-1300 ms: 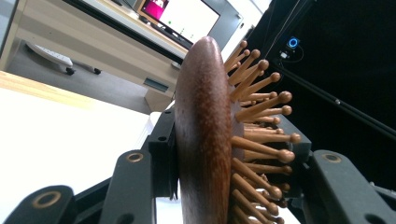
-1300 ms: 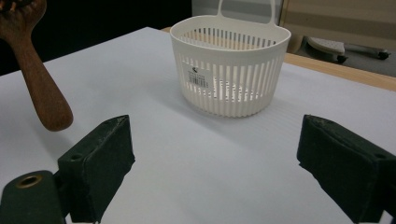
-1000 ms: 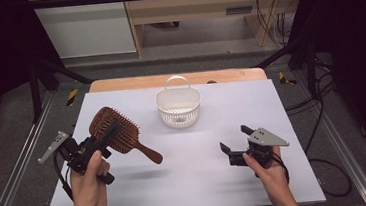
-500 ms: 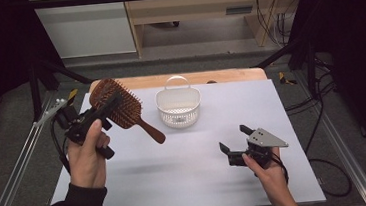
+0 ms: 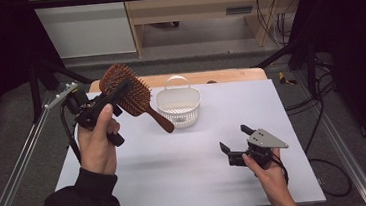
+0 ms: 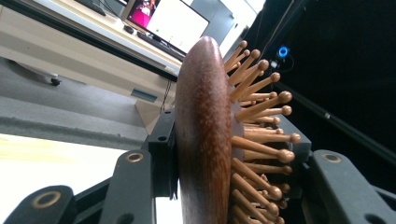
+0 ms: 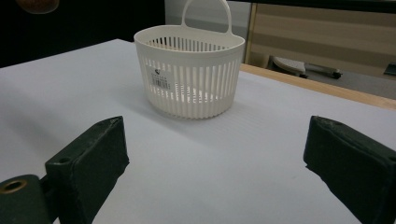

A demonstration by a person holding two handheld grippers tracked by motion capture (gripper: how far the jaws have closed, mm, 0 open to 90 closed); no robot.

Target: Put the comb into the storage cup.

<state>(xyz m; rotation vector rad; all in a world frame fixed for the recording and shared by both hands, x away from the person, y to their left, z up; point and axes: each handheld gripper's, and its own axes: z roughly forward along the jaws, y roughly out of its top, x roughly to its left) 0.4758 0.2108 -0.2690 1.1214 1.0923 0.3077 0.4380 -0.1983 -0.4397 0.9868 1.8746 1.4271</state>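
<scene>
The left gripper (image 5: pixel 112 96) pinched the oval head of a dark brown wooden paddle hairbrush (image 5: pixel 129 96) with peg bristles, lifted clear of the white desk (image 5: pixel 176 164), its handle slanting down toward a white slotted plastic basket (image 5: pixel 179 107). The right gripper (image 5: pixel 236 144) rested low over the desk near the front, jaws spread wide and holding nothing, pointing toward the basket.

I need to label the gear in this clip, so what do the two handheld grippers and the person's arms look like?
Both are black two-jaw tools with blocky black pads and brass-coloured pivot pins. The left gripper and the right gripper each carry a grey three-cornered plate on top and trail a black cable. The person's left arm wears a black sleeve.
</scene>
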